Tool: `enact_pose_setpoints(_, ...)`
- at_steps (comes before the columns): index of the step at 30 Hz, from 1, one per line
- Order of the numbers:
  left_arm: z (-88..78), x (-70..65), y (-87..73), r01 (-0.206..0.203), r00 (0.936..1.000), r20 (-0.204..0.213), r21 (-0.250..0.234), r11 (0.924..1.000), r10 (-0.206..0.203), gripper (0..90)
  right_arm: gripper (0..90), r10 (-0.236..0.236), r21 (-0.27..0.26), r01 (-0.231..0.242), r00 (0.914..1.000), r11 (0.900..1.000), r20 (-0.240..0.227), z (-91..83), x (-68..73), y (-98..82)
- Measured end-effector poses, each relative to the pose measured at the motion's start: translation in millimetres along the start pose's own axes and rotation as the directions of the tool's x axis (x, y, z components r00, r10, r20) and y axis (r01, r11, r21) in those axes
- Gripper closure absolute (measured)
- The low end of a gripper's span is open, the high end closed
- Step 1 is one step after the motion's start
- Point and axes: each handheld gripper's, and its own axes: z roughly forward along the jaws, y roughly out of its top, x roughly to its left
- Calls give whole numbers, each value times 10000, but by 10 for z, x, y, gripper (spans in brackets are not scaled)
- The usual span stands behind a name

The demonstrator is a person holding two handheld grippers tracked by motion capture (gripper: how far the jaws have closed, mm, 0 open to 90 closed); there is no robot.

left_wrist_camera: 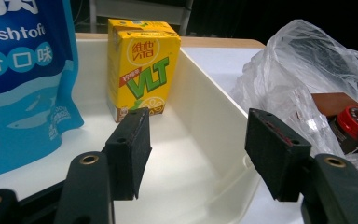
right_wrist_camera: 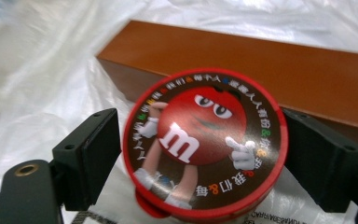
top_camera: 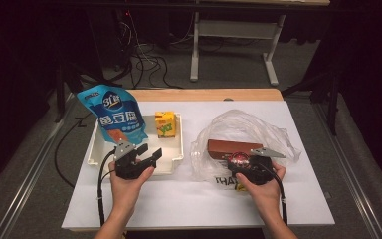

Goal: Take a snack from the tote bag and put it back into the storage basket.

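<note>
A yellow drink carton [left_wrist_camera: 142,70] is showing "VLT"; a blue pouch [left_wrist_camera: 23,74] "Fishtofu"; a red round tin [right_wrist_camera: 205,140] a white "m".

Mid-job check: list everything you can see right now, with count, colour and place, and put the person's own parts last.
Tray: one, cream, left half of the table.
Snack pouch: one, blue, standing at the tray's left end.
Drink carton: one, yellow, upright at the tray's far wall.
Plastic bag: one, clear, right half of the table.
Box: one, brown, lying in the bag.
Round candy tin: one, red and brown, between the right gripper's fingers, in front of the box.
Table cover: one, white.
Left gripper: black, open over the tray's near right corner, nothing between its fingers.
Right gripper: black, fingers flank the tin; contact unclear.
</note>
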Motion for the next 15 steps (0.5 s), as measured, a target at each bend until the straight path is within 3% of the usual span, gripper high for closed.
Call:
enact_pose_setpoints(5,12,-16,1,-5,10000,46,-11,10000,5,410,190,50,245,-54,9998,9997,199,71,-11,-40)
enact_pose_setpoints(15,14,-51,2,-139,9998,130,12,9999,138,410,171,129,449,-133,9999,9989,106,104,-34,-75)
